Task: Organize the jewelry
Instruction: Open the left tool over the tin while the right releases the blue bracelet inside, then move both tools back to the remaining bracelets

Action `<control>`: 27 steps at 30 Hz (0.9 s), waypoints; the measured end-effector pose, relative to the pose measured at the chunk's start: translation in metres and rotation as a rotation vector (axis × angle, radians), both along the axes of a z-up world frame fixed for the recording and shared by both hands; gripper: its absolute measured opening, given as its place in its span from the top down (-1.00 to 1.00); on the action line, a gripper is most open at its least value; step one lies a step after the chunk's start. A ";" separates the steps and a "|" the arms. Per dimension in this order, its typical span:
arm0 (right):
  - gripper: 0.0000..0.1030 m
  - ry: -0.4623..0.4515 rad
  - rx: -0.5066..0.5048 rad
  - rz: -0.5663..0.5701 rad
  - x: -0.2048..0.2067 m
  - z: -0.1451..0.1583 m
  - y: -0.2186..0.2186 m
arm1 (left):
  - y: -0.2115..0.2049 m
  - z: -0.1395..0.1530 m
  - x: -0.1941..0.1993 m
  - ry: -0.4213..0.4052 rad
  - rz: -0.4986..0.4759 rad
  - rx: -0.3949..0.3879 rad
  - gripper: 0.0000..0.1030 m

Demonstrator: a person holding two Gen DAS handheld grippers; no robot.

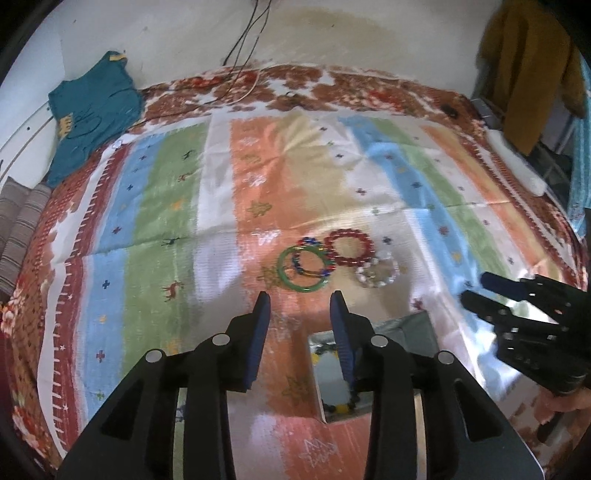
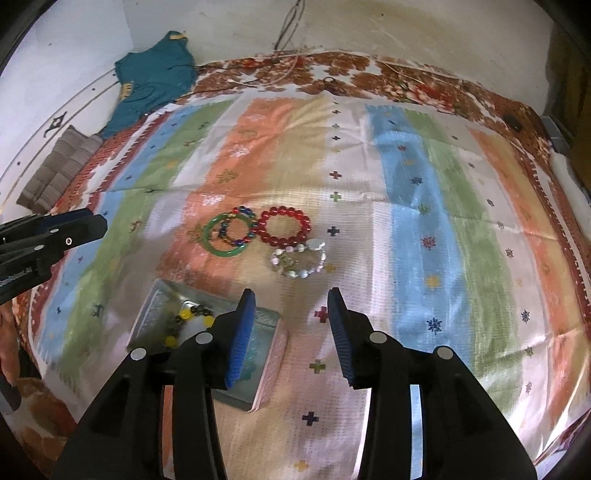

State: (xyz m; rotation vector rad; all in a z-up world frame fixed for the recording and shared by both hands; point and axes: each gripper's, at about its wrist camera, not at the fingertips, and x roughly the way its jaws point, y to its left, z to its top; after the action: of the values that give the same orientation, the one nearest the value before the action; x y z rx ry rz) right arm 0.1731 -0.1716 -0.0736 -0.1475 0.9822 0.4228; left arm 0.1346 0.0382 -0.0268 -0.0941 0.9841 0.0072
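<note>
Both tongs (image 1: 300,295) (image 2: 291,293) gaping, bracelets (image 2: 284,227) w/in reach

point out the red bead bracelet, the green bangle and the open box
red bead bracelet (image 2: 283,229): right wrist view, lower beads.
green bangle (image 2: 216,249): right wrist view, lower-left rim.
open box (image 2: 155,314): right wrist view, left inner wall.

A striped cloth (image 2: 417,206) covers a floral bed (image 2: 362,70) against a stained pale wall (image 2: 406,29).

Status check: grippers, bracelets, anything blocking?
Left hand-held gripper and right hand-held gripper open, empty. Four bracelets loose on cloth; one in box. Nothing blocking.
</note>
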 end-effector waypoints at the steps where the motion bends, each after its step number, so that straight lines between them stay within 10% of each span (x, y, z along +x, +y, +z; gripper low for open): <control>1: 0.17 0.003 -0.003 -0.004 0.003 -0.002 -0.001 | 0.002 -0.004 0.005 0.009 0.010 0.004 0.33; 27: -0.20 0.079 -0.083 -0.061 0.060 -0.046 0.009 | 0.017 -0.064 0.080 0.151 0.043 0.075 0.06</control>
State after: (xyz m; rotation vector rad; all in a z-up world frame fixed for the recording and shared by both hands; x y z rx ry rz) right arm 0.2327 -0.1626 -0.1201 -0.1758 1.0798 0.3341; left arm 0.2150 0.0555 -0.0911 -0.0465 1.1312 0.0915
